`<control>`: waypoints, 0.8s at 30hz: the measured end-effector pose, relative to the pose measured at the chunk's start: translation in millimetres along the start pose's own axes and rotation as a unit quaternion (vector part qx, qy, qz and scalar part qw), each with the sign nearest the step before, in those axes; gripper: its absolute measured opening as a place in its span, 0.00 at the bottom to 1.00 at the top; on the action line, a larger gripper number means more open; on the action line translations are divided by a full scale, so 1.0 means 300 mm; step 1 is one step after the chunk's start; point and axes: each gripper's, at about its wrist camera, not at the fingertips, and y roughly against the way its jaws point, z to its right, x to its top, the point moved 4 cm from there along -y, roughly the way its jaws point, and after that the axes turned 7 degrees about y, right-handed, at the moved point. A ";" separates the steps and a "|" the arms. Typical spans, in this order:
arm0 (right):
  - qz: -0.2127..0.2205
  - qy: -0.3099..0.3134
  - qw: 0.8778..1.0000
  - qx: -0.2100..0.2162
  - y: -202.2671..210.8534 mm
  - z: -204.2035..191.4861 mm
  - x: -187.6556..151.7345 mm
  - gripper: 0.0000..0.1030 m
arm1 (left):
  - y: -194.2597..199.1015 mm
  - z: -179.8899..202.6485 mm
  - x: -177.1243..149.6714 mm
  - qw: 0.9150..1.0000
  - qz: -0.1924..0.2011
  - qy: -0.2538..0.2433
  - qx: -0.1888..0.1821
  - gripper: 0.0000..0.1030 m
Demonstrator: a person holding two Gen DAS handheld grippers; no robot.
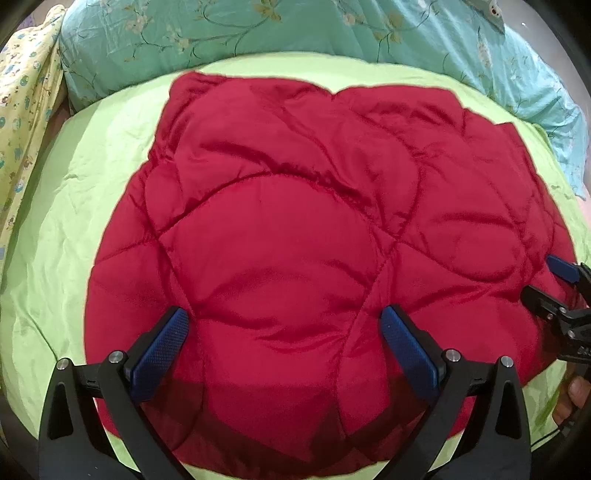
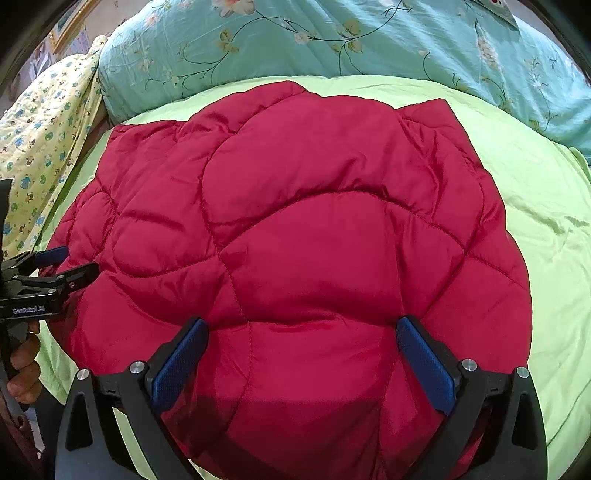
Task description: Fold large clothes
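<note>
Red quilted jacket (image 1: 295, 236) lies bundled ahead, seemingly mostly folded; I hold left hand-held gripper (image 1: 284, 343) and right hand-held gripper (image 2: 301, 350) spread, empty

The jacket (image 1: 295, 236) lies spread on the sheet (image 1: 74, 229) of the bed in front of you, with the quilt (image 1: 295, 33) bunched behind it along the far edge and a printed blanket (image 1: 26, 96) off to the far left. Your left gripper (image 1: 284, 332) hangs over the jacket's near left part and your right gripper (image 2: 303, 339) over its near right part. Both have their fingers spread wide, side by side above the near edge.
</note>
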 end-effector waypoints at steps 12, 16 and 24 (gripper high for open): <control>0.025 0.018 0.999 0.009 0.184 -0.057 -0.038 0.97 | 0.117 -0.008 -0.109 0.999 0.013 -0.030 -0.017 1.00; 0.005 0.022 1.000 -0.002 0.148 -0.057 -0.057 0.97 | 0.074 -0.012 -0.117 1.000 -0.004 -0.020 -0.021 1.00; -0.006 0.001 1.000 0.009 0.055 -0.007 -0.090 1.00 | 0.030 -0.002 -0.115 1.000 -0.004 -0.029 -0.012 1.00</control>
